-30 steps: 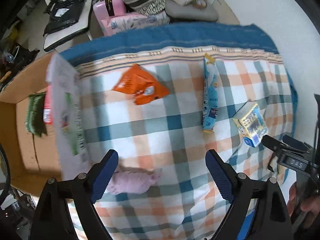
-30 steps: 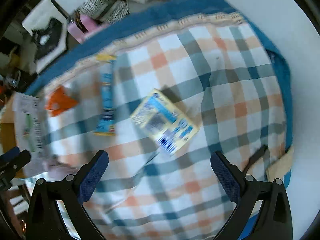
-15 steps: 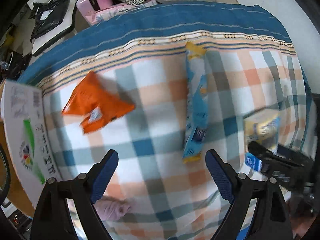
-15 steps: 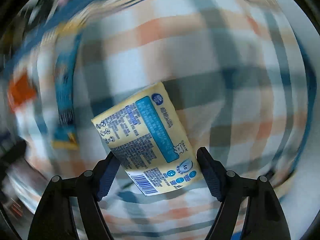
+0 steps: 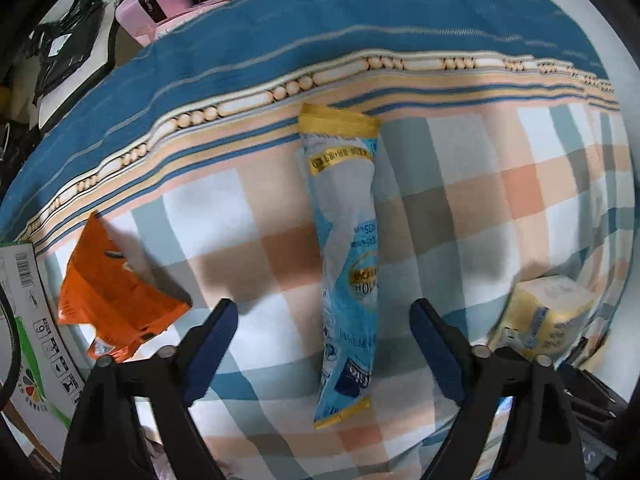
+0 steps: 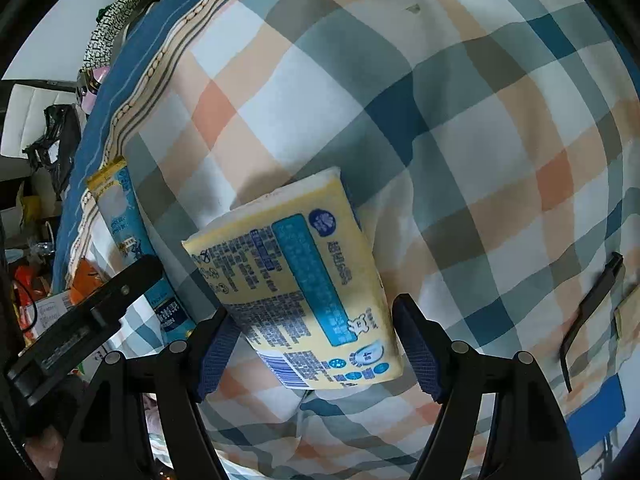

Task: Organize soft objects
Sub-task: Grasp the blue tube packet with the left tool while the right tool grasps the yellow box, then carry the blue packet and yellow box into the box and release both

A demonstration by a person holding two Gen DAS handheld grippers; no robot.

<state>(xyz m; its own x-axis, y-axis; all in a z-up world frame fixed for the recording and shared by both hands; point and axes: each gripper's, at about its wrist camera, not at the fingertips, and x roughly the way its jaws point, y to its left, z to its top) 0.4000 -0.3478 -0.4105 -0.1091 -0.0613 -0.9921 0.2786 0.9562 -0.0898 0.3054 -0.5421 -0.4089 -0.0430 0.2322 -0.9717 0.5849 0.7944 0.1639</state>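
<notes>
Right wrist view: my right gripper [image 6: 308,354] clenches the yellow pack [image 6: 296,296] on the blanket [image 6: 460,120], my left gripper [image 5: 324,344] closing, unclenched, around the blue pouch [image 5: 348,248]; orange packet [image 5: 112,296] remains far left.

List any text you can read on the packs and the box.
"9": in a small square on the cardboard box flap.
Yellow tissue pack: Chinese print and a barcode, too blurred to read.
Long blue packet: print too blurred to read.
Orange packet: label too small to read.
</notes>
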